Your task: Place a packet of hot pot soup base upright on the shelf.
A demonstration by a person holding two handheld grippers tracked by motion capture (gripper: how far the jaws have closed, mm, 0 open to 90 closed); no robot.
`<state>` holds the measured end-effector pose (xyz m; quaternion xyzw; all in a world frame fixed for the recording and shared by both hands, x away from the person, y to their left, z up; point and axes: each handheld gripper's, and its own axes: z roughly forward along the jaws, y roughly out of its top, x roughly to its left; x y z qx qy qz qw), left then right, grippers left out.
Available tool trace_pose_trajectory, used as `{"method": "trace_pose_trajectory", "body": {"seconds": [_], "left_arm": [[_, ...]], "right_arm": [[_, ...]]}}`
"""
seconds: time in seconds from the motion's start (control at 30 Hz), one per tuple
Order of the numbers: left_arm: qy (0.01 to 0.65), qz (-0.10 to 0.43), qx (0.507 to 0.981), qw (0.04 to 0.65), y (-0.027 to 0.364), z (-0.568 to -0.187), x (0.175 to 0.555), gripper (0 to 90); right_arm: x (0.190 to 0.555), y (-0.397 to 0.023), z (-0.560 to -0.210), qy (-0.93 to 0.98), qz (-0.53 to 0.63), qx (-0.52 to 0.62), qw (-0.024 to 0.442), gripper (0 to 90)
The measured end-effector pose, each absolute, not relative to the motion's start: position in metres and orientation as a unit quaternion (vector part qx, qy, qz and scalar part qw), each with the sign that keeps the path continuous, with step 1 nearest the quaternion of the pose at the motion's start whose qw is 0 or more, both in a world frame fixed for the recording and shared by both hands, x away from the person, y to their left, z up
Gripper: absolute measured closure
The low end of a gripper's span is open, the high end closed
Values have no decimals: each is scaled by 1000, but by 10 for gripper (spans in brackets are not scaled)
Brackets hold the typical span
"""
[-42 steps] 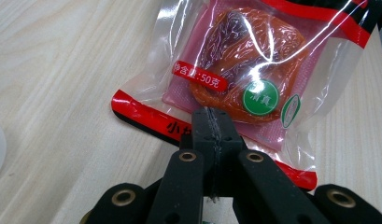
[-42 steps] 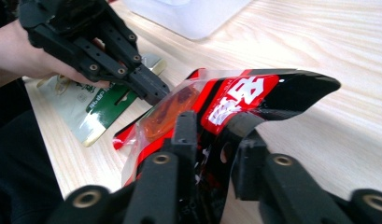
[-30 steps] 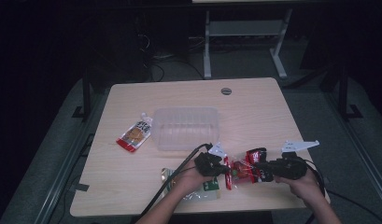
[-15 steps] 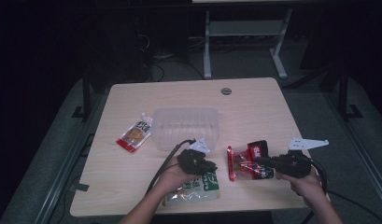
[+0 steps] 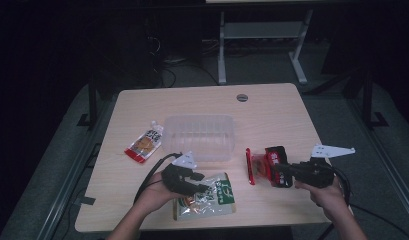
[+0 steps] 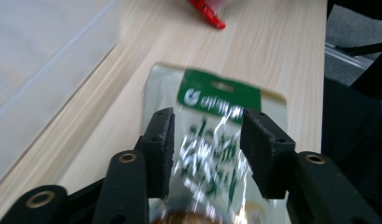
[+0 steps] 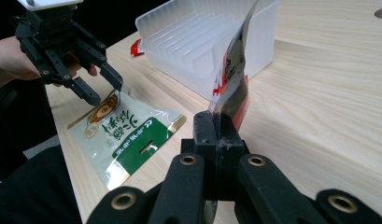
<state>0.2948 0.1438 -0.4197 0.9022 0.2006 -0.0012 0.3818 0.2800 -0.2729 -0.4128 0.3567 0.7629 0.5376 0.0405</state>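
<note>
**Pouch pinched upright while the other hand moves to the next one**

Pouch in red and black [image 7: 233, 88] stands on edge above the counter [image 5: 272, 107], its lower rim clamped between the clenched jaws of the right gripper [image 5: 288, 172]; seen from above it hangs just right of the clear ribbed bin [image 5: 199, 136], near enough that it looks ready for filing into one of the slots. Holding it by one edge keeps the flat face vertical, which is how the ribs inside the bin would take it.

The left gripper [image 6: 205, 140] has just been opening its jaws, and they now stand apart over the green and white pouch [image 6: 216, 154] lying flat near the counter's front edge. The pads straddle it without pressing, so nothing is gripped there; my guess is that this one is being sized up for a pick.

A third packet, orange and red [image 5: 144, 142], lies to the left of the bin, untouched.
</note>
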Motion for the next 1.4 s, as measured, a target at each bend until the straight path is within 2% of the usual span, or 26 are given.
{"method": "trace_pose_trajectory", "body": {"seconds": [0.3, 0.47, 1.4], "left_arm": [[237, 32, 889, 390, 201, -422, 278, 360], [257, 37, 879, 399, 217, -426, 276, 299], [271, 49, 865, 420, 231, -430, 280, 278]], "right_arm": [[280, -273, -403, 758, 547, 352, 48, 900], [283, -272, -399, 756, 549, 352, 55, 900], [307, -260, -357, 739, 580, 331, 87, 900]]}}
